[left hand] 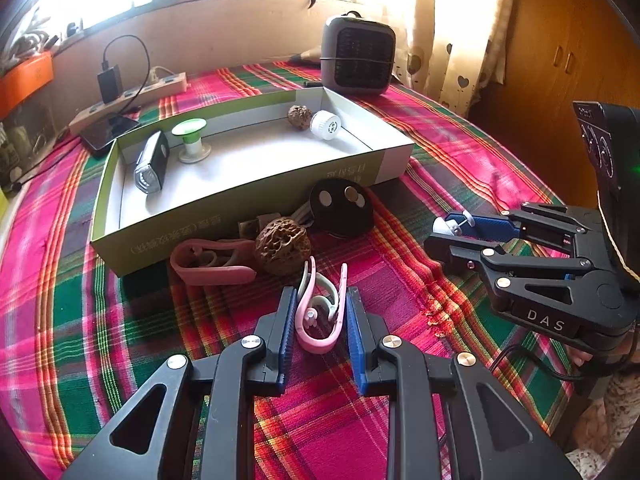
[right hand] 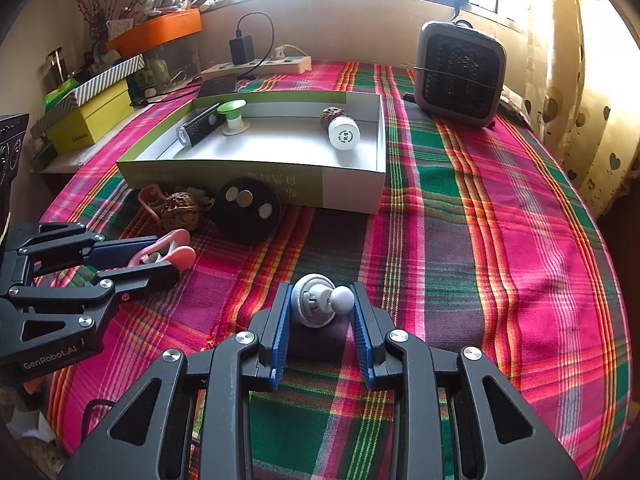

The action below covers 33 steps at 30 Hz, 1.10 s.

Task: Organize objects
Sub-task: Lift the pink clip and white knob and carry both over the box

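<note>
Four items in the box (left hand: 256,208); each gripper's fingers clamp one: pink clip (left hand: 320,312), white mount (right hand: 316,304).

Two low fisheye views across the plaid table, both facing the window

The left wrist camera looks along its fingers at a pink clip (left hand: 320,312) close at 12 o'clock, the box (left hand: 256,196) beyond; the right wrist camera sits further right, the same box (right hand: 256,178) at 11 o'clock. Both share the heater (left hand: 357,55) (right hand: 460,72)
</note>
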Available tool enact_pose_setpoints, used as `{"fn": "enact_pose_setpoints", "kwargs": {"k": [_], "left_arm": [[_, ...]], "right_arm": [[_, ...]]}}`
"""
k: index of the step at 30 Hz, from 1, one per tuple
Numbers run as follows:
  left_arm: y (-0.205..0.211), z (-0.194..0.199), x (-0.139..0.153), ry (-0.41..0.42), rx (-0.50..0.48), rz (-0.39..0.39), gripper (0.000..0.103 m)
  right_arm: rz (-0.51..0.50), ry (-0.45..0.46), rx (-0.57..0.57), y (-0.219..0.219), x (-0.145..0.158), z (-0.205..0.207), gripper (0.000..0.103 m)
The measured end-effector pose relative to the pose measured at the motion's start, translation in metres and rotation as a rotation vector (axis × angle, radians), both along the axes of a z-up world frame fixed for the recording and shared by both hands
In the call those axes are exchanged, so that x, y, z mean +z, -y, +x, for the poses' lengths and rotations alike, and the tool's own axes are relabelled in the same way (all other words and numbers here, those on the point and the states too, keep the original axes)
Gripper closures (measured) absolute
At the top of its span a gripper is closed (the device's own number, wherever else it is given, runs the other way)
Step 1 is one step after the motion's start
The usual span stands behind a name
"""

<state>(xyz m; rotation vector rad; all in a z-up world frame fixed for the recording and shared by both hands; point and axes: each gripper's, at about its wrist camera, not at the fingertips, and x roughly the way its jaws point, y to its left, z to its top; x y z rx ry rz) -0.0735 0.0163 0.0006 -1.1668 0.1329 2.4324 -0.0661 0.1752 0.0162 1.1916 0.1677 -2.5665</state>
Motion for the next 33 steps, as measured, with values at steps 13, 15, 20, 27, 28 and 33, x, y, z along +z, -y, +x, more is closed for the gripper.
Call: {"fn": "enact_pose_setpoints", "kwargs": {"k": [13, 15, 20, 27, 28, 33], "left_arm": [[0.002, 0.001, 0.007, -0.009, 0.006, 0.016, 0.082], [0.004, 0.000, 0.010, -0.014, 0.008, 0.022, 0.082], [0.006, 0.000, 0.016, -0.024, 0.014, 0.036, 0.082], [0.009, 0.000, 0.028, -0.052, 0.023, 0.043, 0.082], [0.011, -0.001, 0.030, -0.059, 0.029, 0.043, 0.082], [0.017, -0.008, 0.039, -0.073, 0.050, 0.050, 0.082]], "right_arm": [[-0.030, -0.022, -0.001, -0.002, 0.006, 0.001, 0.073], [-0.026, -0.026, 0.005, 0.000, 0.008, 0.001, 0.073], [-0.029, -0.041, 0.010, 0.001, 0.014, 0.000, 0.073], [-0.026, -0.057, 0.025, 0.006, 0.023, -0.003, 0.073], [-0.027, -0.059, 0.025, 0.006, 0.025, -0.003, 0.073], [-0.013, -0.066, 0.048, 0.013, 0.031, -0.007, 0.073]]}}
